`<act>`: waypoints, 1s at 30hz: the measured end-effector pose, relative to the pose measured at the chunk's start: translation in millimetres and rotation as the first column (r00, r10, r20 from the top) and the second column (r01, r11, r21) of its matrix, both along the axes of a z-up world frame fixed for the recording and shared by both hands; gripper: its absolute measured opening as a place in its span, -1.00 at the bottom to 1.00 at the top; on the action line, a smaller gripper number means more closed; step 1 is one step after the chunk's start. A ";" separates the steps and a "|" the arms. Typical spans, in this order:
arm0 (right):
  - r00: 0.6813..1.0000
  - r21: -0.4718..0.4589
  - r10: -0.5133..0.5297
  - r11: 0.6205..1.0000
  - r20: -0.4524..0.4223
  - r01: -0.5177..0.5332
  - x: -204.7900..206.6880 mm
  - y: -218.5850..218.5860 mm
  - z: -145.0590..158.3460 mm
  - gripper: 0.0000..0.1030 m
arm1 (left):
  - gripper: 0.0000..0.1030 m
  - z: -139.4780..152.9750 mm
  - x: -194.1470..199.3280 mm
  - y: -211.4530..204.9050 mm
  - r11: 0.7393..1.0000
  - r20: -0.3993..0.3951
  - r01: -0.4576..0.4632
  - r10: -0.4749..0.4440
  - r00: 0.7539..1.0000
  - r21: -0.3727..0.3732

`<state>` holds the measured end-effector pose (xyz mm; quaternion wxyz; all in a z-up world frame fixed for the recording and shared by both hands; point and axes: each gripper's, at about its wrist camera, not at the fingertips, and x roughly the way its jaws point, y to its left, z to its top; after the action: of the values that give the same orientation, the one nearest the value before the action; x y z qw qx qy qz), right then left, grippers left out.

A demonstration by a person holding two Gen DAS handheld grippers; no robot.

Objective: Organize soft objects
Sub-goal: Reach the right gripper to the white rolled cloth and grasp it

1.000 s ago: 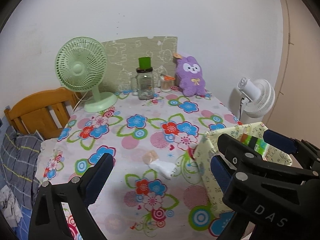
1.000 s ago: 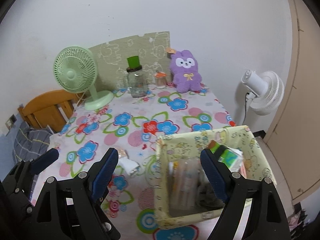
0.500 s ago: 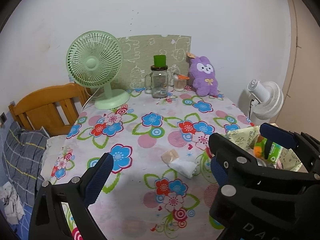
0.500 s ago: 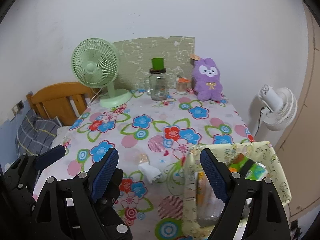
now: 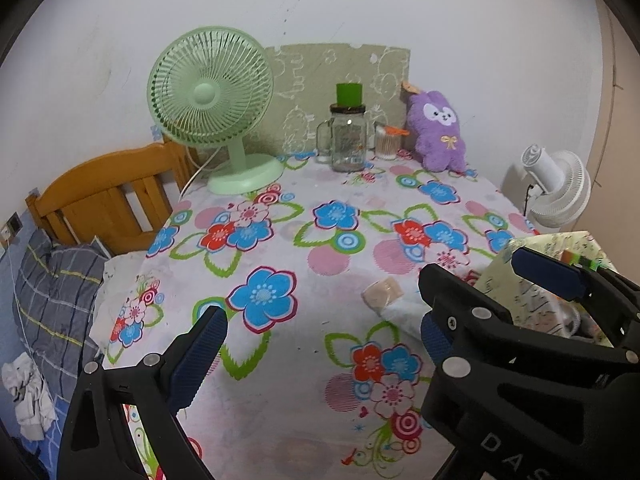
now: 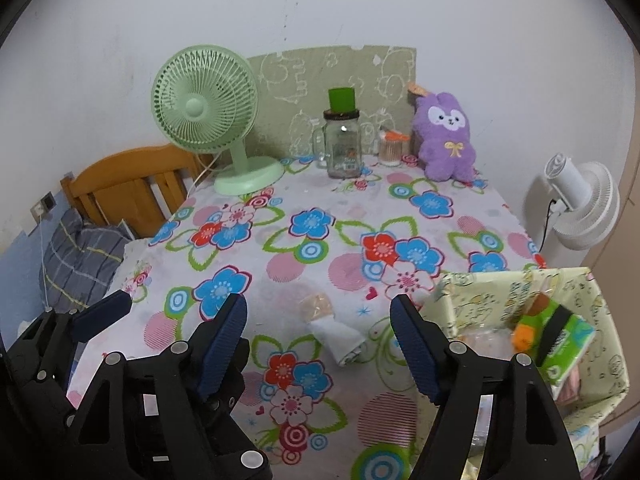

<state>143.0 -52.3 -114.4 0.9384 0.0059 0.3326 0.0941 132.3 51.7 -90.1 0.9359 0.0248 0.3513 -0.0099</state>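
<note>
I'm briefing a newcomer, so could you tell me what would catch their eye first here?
The flowered tablecloth fills the view. At its far edge stand a green fan on the left and a purple plush bunny on the right, against the wall.

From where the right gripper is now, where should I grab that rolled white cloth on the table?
Take the white roll across its middle, from above. It lies flat and slanted on the tablecloth, so turn the right gripper to straddle its short width. The jaws, just narrowing, stand open with nothing held.
</note>
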 end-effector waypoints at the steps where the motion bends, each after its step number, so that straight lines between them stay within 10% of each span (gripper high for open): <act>1: 1.000 -0.001 0.002 1.000 -0.006 -0.002 2.6 1.8 -3.4 0.49 | 0.91 -4.0 2.7 1.6 1.000 -0.009 -0.004 0.004 1.000 0.000; 30: 0.980 -0.022 -0.017 1.000 -0.199 0.013 76.4 14.1 -92.6 0.38 | 0.80 -81.2 61.0 6.6 1.000 -0.180 0.000 0.004 0.984 0.021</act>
<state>219.4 -38.2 -207.0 0.9011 0.0083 0.4255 0.0827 193.2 58.3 -171.2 0.9000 0.0335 0.4346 -0.0076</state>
